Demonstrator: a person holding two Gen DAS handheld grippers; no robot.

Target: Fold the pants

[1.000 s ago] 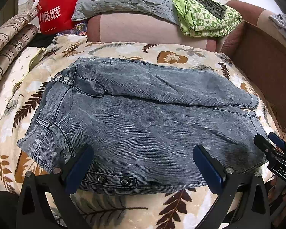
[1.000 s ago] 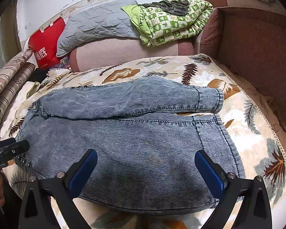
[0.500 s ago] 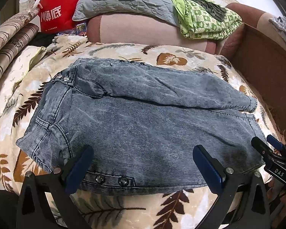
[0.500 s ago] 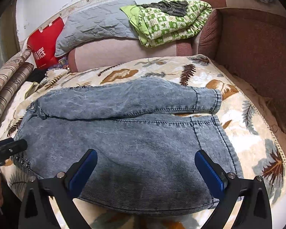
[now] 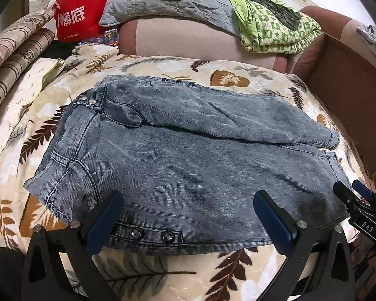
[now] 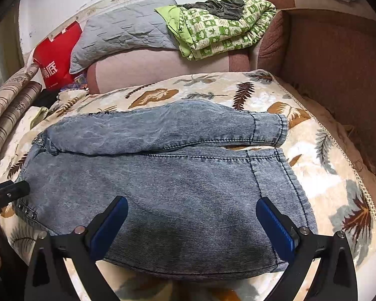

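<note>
Left wrist view is showing the pants (image 5: 188, 165) lying across the middle of the frame on a leaf-print blanket (image 5: 213, 276), one leg lying beside the other, waist at left, hems at right. The left tool (image 5: 188, 220) is hovering wide open over the near edge by the button strip (image 5: 151, 234), gripping nothing. The right tool (image 6: 191, 225) is likewise gaping over the near leg — empty too. A clean fold probably calls for both tools pinching that near edge at matching points, lifting together and carrying it onto the far leg, keeping the denim taut so no creases are forming.
</note>
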